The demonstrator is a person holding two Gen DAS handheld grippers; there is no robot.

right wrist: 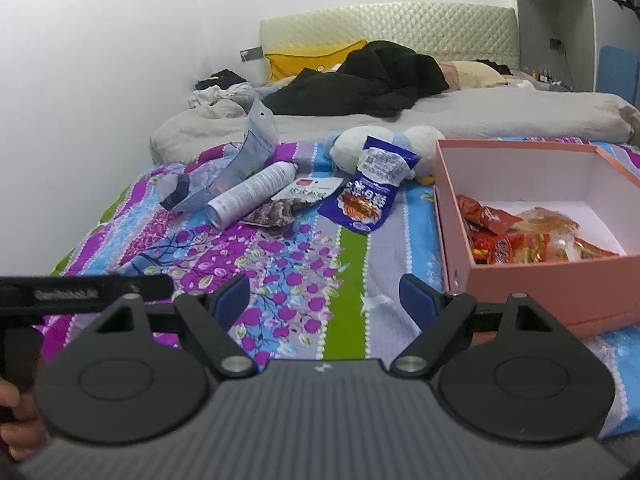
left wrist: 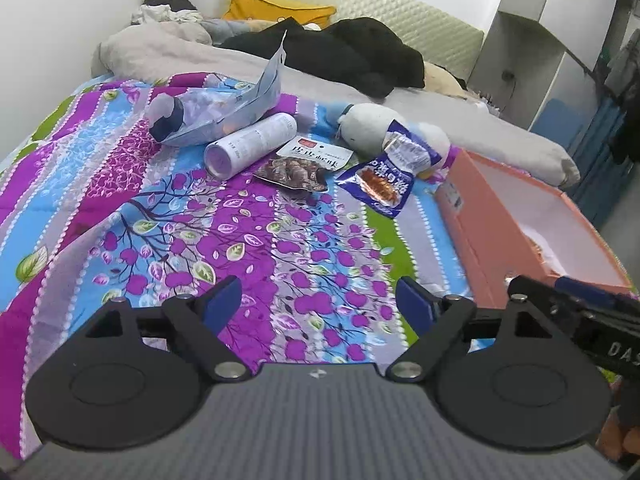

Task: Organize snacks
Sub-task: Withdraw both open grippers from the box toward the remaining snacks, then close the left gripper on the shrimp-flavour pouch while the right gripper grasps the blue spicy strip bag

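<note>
On the flowered bedspread lie a blue snack packet point(left wrist: 386, 178) point(right wrist: 366, 196), a brown-and-white snack packet point(left wrist: 304, 166) point(right wrist: 290, 202), a white can point(left wrist: 250, 144) point(right wrist: 250, 194) on its side and a pale blue pouch point(left wrist: 224, 110) point(right wrist: 236, 160). A pink box point(right wrist: 520, 284) point(left wrist: 496, 232) at the right holds several red and orange snack packets point(right wrist: 516, 236). My left gripper point(left wrist: 320, 306) is open over bare bedspread, well short of the packets. My right gripper point(right wrist: 324, 302) is open too, with nothing between its fingers, just left of the box.
A white plush toy point(left wrist: 376, 124) point(right wrist: 372, 146) lies behind the blue packet. Black clothing point(right wrist: 360, 80), a yellow pillow point(right wrist: 308, 58) and a grey duvet point(right wrist: 500, 114) cover the far half of the bed. A wall runs along the left; cupboards point(left wrist: 528, 32) stand at the right.
</note>
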